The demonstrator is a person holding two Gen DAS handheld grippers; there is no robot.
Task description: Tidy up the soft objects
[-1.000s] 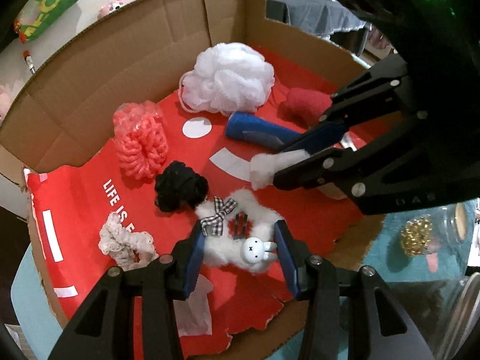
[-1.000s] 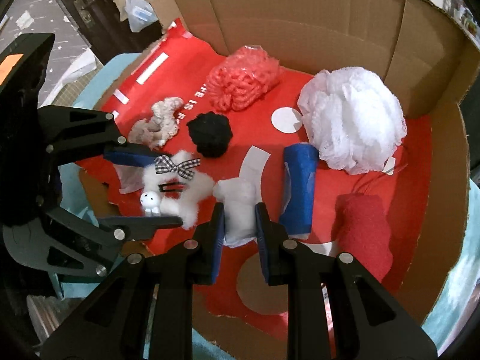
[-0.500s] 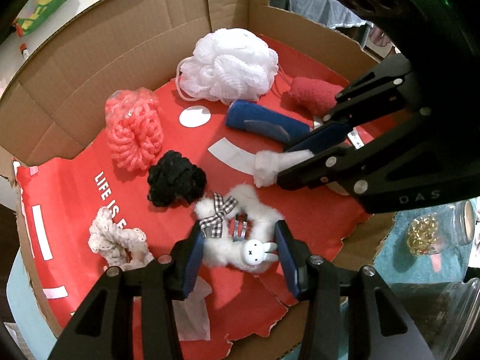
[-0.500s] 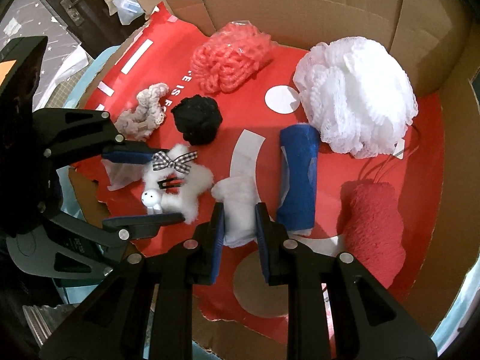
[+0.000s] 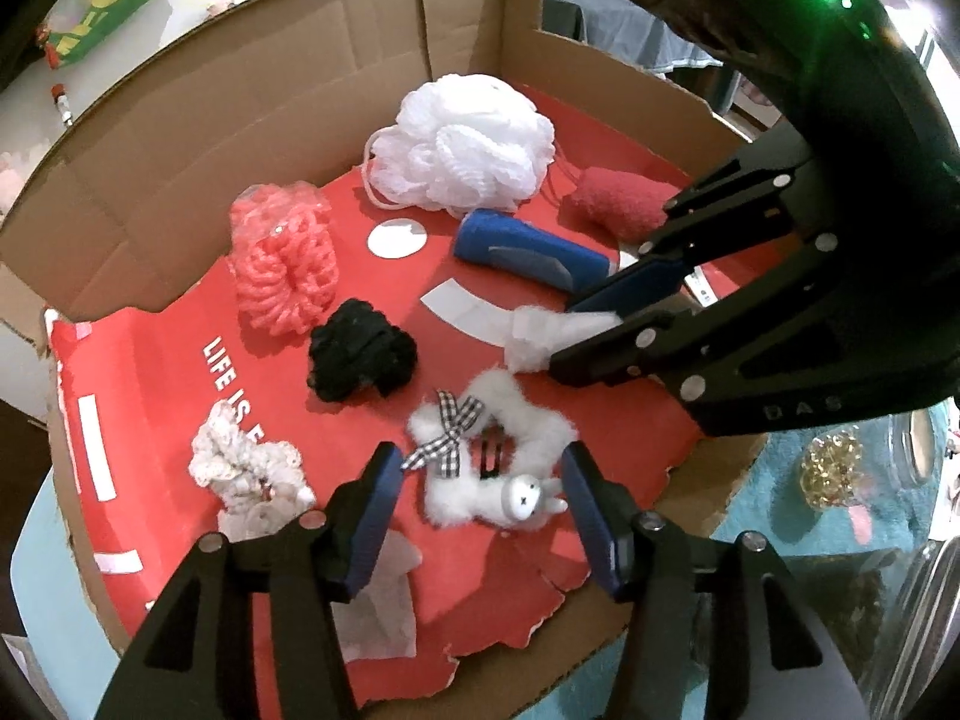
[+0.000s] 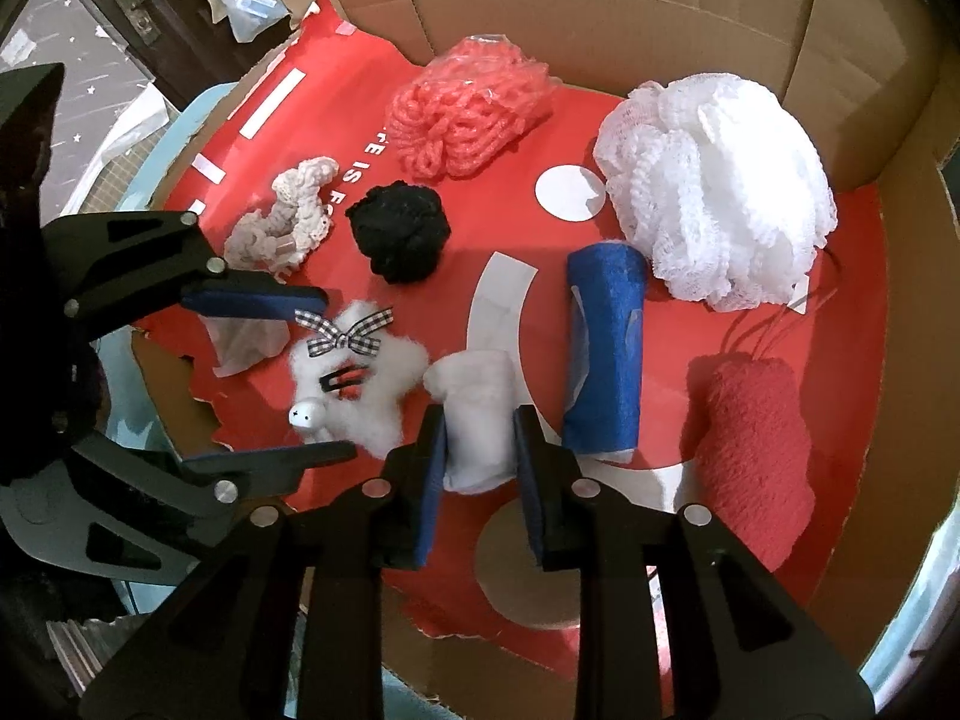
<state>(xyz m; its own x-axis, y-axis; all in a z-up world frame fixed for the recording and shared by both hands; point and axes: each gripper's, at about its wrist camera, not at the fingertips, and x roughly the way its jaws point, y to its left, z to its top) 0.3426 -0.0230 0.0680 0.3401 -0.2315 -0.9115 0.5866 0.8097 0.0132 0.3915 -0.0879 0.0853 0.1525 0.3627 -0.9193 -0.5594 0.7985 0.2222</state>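
Left tool (image 5: 477, 501) jaws opening, now wider and clear of fluffy white bunny hair clip (image 5: 492, 474).
Clip lies on red sheet (image 5: 156, 420); right tool (image 6: 478, 456) clamped on white fluffy tuft (image 6: 477, 414).

In the box (image 6: 600, 6), on the sheet (image 6: 516, 228), the puff (image 6: 714, 192) is sitting at the back beside the mesh bundle (image 6: 462, 114). The scrunchie (image 6: 282, 222) and pompom (image 6: 399, 234) are lying before that bundle. Nearer, left to right, the plush (image 6: 360, 390), wad (image 6: 477, 414), roll (image 6: 603, 354) and mitt (image 6: 756, 438) are lying in a row.
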